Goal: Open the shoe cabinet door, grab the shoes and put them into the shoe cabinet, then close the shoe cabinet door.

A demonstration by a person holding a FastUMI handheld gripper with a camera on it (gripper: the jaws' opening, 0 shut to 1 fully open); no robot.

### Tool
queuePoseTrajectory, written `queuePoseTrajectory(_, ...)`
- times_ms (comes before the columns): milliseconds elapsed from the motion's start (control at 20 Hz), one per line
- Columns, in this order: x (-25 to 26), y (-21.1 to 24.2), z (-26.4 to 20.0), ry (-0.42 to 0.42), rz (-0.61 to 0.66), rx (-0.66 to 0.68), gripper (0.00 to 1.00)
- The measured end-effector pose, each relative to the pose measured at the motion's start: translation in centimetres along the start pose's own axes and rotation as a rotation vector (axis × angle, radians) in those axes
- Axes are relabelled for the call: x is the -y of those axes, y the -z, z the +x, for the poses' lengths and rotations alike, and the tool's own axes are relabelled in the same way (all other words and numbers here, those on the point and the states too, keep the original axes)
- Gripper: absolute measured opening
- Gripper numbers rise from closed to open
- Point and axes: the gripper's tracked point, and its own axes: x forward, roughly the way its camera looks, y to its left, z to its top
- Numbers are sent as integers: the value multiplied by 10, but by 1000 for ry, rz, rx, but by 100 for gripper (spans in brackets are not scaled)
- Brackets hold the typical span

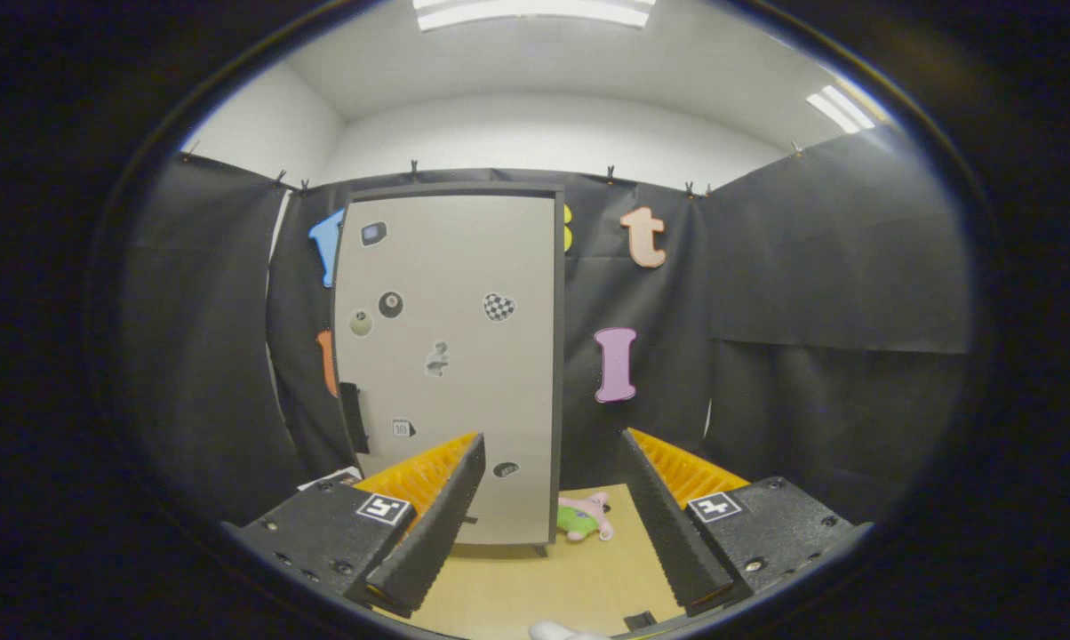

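Grey cabinet door (446, 356) shut, well ahead of my gripper (548, 524); fingers wide apart, holding nothing. Pink-green shoe (586, 517) on tan surface (535, 582) beside cabinet's base. Risk, my guess: handle (354, 418) slim, on far edge; misaligned fingers could slip off.

- The gripper (553, 524) is held low over a tan surface (535, 587), its jaws spread wide apart with nothing between them.
- A tall shoe cabinet (451, 364) is seen standing upright beyond the jaws, against the black cloth wall; its pale door (464, 400) is closed.
- Several small stickers (499, 307) are scattered over the door, and a dark handle (353, 418) is fixed at its left edge.
- A small pink and green shoe (586, 518) is seen lying on the surface just beside the cabinet's lower right corner, ahead of the jaws.
- A small white object (557, 631) is seen at the near edge of the surface; what it is cannot be told.
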Motion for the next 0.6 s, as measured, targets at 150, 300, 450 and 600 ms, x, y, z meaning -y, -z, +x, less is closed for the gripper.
queuePoseTrajectory(150,-1,-1,-1,-1,-2,1,98)
queuePoseTrajectory(300,-3,-1,-1,-6,-1,1,98)
queuePoseTrajectory(450,-3,1,0,-8,-3,-3,98)
queuePoseTrajectory(600,-3,1,0,-5,1,-4,98)
